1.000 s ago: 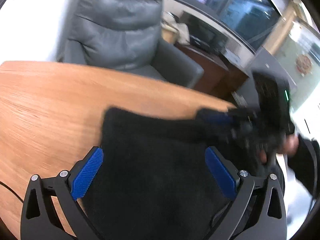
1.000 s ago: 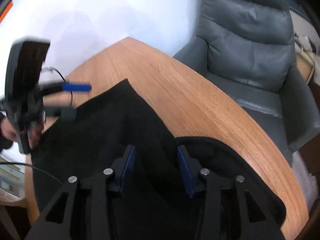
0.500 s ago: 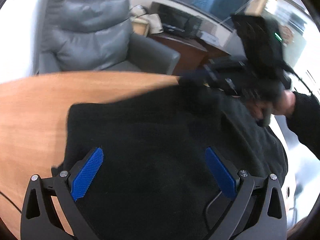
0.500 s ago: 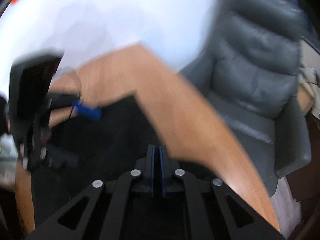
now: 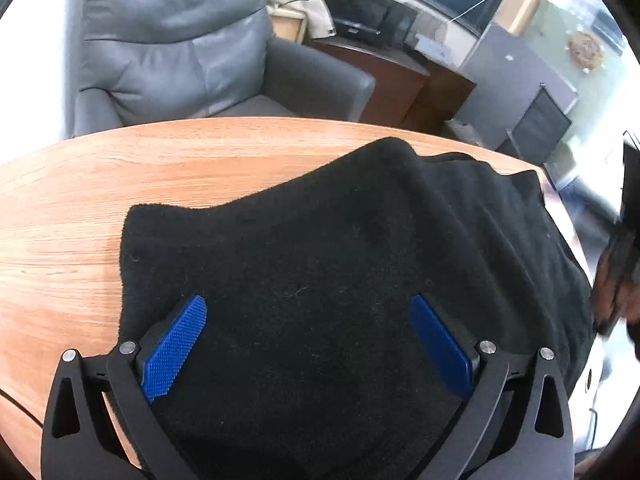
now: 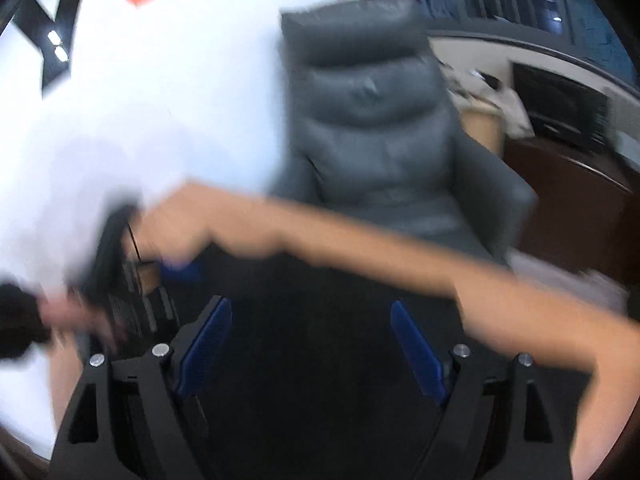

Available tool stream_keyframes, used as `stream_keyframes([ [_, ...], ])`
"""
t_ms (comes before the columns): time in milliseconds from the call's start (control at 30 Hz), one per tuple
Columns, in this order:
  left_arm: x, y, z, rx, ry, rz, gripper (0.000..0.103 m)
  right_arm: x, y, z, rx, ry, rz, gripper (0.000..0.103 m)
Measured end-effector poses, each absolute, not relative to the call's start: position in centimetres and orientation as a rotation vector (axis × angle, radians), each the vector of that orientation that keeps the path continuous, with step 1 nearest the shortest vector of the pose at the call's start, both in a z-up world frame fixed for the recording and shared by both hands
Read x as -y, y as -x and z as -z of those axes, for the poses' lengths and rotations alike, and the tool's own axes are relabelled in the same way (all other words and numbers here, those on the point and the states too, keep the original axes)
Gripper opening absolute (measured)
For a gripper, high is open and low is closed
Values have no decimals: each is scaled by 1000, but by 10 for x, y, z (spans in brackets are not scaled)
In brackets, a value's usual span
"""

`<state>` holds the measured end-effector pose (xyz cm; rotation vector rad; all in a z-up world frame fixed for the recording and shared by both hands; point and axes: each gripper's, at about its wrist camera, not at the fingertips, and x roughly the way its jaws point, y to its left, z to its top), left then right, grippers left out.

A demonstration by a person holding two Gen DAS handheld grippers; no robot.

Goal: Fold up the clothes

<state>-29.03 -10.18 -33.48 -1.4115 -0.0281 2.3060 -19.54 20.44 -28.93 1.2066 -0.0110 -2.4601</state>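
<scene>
A black fleece garment (image 5: 320, 248) lies folded over on the round wooden table (image 5: 120, 184), its far part reaching the table's right edge. My left gripper (image 5: 308, 344) is open just above the garment, blue pads spread wide, holding nothing. My right gripper (image 6: 312, 340) is open above the same garment (image 6: 312, 280); this view is blurred by motion. The right gripper's body shows blurred at the right edge of the left wrist view (image 5: 624, 272), and the left gripper shows at the left of the right wrist view (image 6: 120, 280).
A grey leather armchair (image 5: 180, 48) stands behind the table against a white wall. A dark wooden cabinet (image 5: 392, 80) with a monitor stands behind it to the right. Bare table top lies left of the garment.
The right gripper shut on the garment's edge, carried it over, and has opened and pulled back. The garment now lies folded. The left gripper stayed open.
</scene>
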Motion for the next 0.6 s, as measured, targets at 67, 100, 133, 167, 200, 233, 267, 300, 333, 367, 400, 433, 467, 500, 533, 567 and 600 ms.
stream_keyframes([
  [67,104,291,341,-15,1404,-2299,103,-220,166,319,-29,-1388,2458,70],
  [100,105,291,342,-25,1396,-2297,103,-230,153,331,-45,-1449,2466,65],
  [133,105,292,340,-22,1402,-2295,103,-242,141,331,-14,-1407,2501,56],
  [167,105,292,338,-31,1409,-2295,103,-254,132,330,7,-1391,2540,54],
  [200,101,290,332,-49,1401,-2292,103,-264,128,326,9,-1421,2585,54],
  [233,97,286,324,-64,1371,-2281,103,-271,125,322,17,-1432,2621,54],
  [267,92,283,316,-79,1342,-2269,103,-275,122,314,35,-1411,2643,57],
  [300,85,277,310,-107,1309,-2243,103,-279,120,307,52,-1389,2664,59],
  [333,75,270,307,-151,1273,-2199,103,-282,117,301,63,-1360,2675,69],
  [367,64,263,305,-193,1237,-2155,103,-281,113,301,34,-1341,2670,78],
  [400,54,255,302,-234,1201,-2110,103,-279,109,307,-46,-1363,2665,80],
  [433,45,248,306,-300,1188,-2070,103,-281,104,316,-94,-1399,2660,80],
  [467,37,242,317,-395,1201,-2035,103,-290,100,328,-87,-1461,2654,80],
  [500,29,236,328,-489,1213,-1997,103,-300,95,335,-37,-1493,2657,80],
  [533,26,233,332,-536,1211,-1978,103,-313,89,334,67,-1485,2676,80],
  [567,28,233,330,-527,1194,-1984,103,-322,83,330,102,-1495,2698,80],
  [600,30,234,326,-516,1189,-1991,103,-327,76,323,89,-1498,2728,81],
])
